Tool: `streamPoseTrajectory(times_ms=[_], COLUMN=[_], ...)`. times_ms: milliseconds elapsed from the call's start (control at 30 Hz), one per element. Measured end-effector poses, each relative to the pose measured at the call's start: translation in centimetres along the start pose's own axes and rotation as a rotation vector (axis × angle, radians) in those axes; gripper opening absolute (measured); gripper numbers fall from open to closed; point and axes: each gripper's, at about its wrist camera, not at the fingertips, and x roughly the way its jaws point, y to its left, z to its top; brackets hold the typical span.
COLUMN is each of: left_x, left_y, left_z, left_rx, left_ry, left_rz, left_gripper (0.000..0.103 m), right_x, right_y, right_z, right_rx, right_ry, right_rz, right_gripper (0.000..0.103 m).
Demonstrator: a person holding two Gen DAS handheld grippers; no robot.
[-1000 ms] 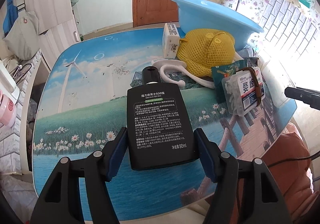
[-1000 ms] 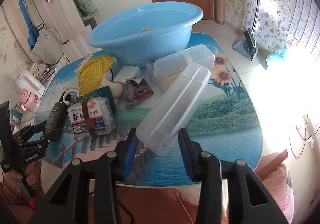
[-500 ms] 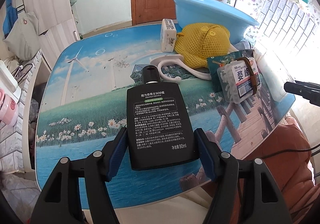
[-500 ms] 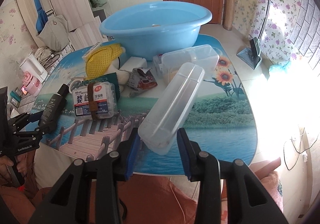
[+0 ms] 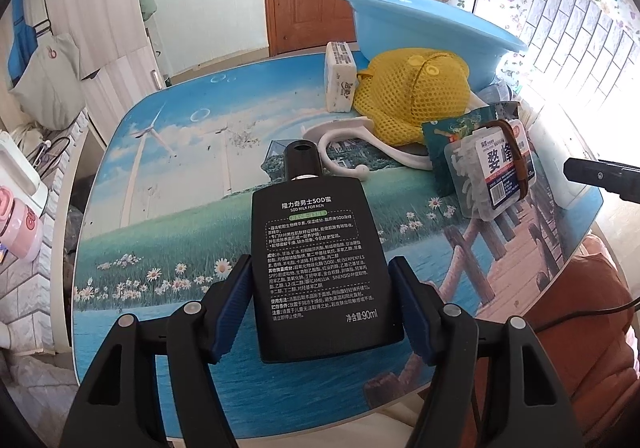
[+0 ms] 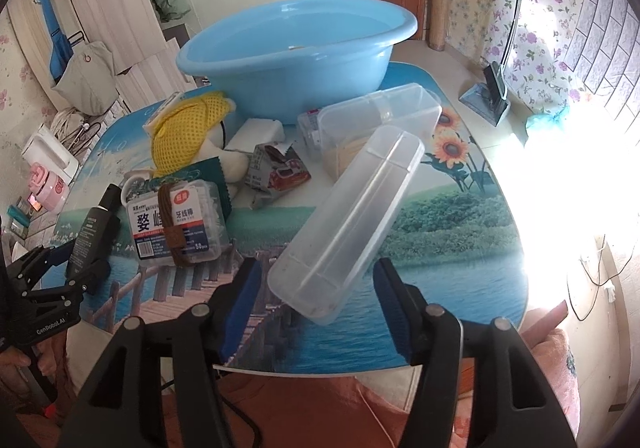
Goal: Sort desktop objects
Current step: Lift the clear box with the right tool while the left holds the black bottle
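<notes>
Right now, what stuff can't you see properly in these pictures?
- Blue basin: its contents, hidden by its wall, both views.
- Clear box: contents blurry through plastic, right view.
- Table far right: washed out by window glare, left view.
- Black bottle: small print unreadable.

left gripper (image 5: 320,304) is clamping black lotion bottle (image 5: 318,264) at its lower sides, jaws pressing both edges; bottle is lying label-up over the desk (image 5: 160,208); floss-pick box (image 5: 490,172) is sitting right; yellow mesh bag (image 5: 412,88) is leaning against blue basin (image 5: 420,24)
</notes>
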Motion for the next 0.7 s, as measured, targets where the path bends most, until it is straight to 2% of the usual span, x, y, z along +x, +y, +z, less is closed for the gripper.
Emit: streamPoseTrajectory(times_ms=[133, 500, 567, 600, 633, 700], left_x=[-0.1, 0.0, 0.0, 0.0, 0.0, 0.0], left_y=[-0.1, -0.2, -0.2, -0.2, -0.2, -0.2], left_z=[-0.1, -0.2, -0.2, -0.2, -0.2, -0.2], left_rx=[0.003, 0.010, 0.010, 0.010, 0.010, 0.009], left_ry=[-0.005, -0.017, -0.018, -0.018, -0.018, -0.017], left_rz=[-0.002, -0.009, -0.008, -0.008, -0.007, -0.007], left_gripper=[0.069, 0.071, 0.071, 0.071, 0.071, 0.071], right_x=[-0.1, 2.4, 2.5, 2.5, 2.6, 2.5], right_y=[0.4, -0.4, -0.8, -0.9, -1.0, -0.9], right_z=[0.4, 0.3, 0.2, 0.2, 0.2, 0.1], right_rx=[0.020, 0.060, 0.054, 0.048, 0.041, 0.016], right_ry=[-0.008, 0.047, 0.040, 0.037, 0.037, 0.035], right_rz=[0.009, -0.054, -0.051, -0.047, -0.038, -0.036], right_gripper=[0.067, 0.068, 0.064, 0.054, 0.050, 0.048])
